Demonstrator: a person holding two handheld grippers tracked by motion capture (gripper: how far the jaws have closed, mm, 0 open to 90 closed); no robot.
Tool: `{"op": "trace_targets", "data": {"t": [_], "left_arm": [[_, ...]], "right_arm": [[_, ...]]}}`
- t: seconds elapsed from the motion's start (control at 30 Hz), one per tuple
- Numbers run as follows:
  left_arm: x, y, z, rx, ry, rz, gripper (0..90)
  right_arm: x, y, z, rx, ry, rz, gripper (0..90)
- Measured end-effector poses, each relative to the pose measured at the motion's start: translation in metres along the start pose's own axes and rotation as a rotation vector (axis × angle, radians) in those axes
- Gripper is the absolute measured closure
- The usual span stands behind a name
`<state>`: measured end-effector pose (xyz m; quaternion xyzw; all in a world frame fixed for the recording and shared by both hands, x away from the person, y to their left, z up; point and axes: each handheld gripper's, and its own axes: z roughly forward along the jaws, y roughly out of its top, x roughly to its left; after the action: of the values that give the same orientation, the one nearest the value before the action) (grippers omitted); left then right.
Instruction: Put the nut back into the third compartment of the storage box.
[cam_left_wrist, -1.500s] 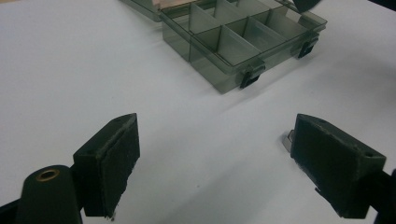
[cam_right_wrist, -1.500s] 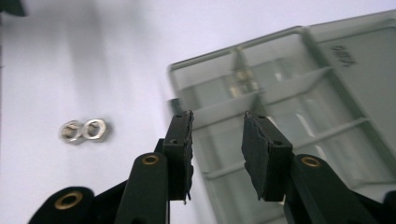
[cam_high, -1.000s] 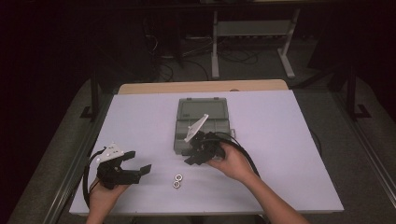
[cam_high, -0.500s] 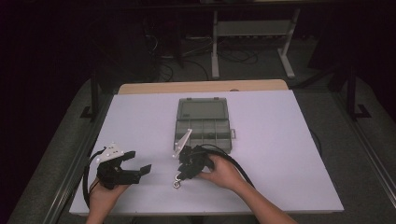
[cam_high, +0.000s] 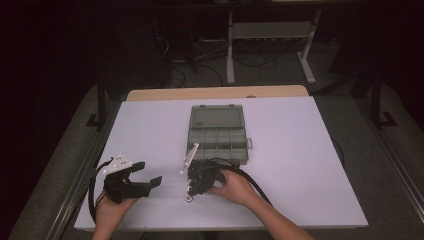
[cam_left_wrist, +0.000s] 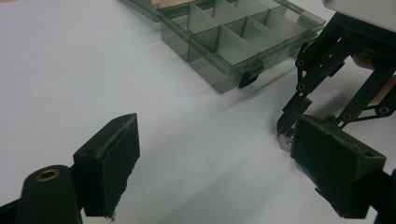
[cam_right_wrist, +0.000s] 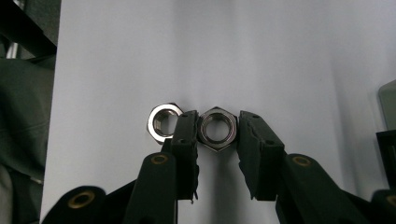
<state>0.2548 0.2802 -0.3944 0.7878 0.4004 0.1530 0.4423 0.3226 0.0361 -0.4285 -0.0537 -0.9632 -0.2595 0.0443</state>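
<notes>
Two steel hex nuts lie side by side on the white table (cam_high: 300, 150). In the right gripper view my right gripper (cam_right_wrist: 217, 119) has the right-hand nut (cam_right_wrist: 216, 129) between its pads, which press on two of its flats; the jaws have just been closing on it. The other nut (cam_right_wrist: 162, 122) lies just outside the left jaw. In the high view that gripper (cam_high: 191, 191) points down at the nuts (cam_high: 189, 198) near the front edge. My left gripper (cam_high: 148, 172) rests at the front left, open and empty (cam_left_wrist: 219, 154).
A grey compartment box (cam_high: 218, 132) stands open behind the right gripper, lid laid back, also in the left gripper view (cam_left_wrist: 233, 42). A wooden strip (cam_high: 215, 93) runs along the table's far edge. Dark floor and metal frames lie beyond.
My right gripper came from the box's front toward the near edge and down onto the nuts, and its jaws narrowed around one. The left gripper stayed put.
</notes>
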Motion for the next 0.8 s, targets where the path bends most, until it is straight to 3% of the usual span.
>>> {"op": "trace_targets", "data": {"t": [0.2,0.43,0.5,0.8], "left_arm": [[-0.0002,-0.0001,0.0,-0.001,0.001,-0.004,15.4],[0.0,-0.0001,0.0,-0.001,0.001,-0.004,15.4],[0.0004,0.0,-0.0004,0.003,0.001,0.003,15.4],[0.0003,-0.0002,-0.0004,-0.003,0.002,-0.004,15.4]], "right_arm": [[0.0034,0.0014,0.0003,0.014,-0.036,-0.039,68.9],[0.002,0.001,-0.0011,0.012,-0.022,-0.021,69.1],[0.0014,0.0003,-0.0021,0.011,-0.008,0.013,69.1],[-0.0004,-0.0008,-0.0083,-0.013,0.008,0.029,69.2]]}}
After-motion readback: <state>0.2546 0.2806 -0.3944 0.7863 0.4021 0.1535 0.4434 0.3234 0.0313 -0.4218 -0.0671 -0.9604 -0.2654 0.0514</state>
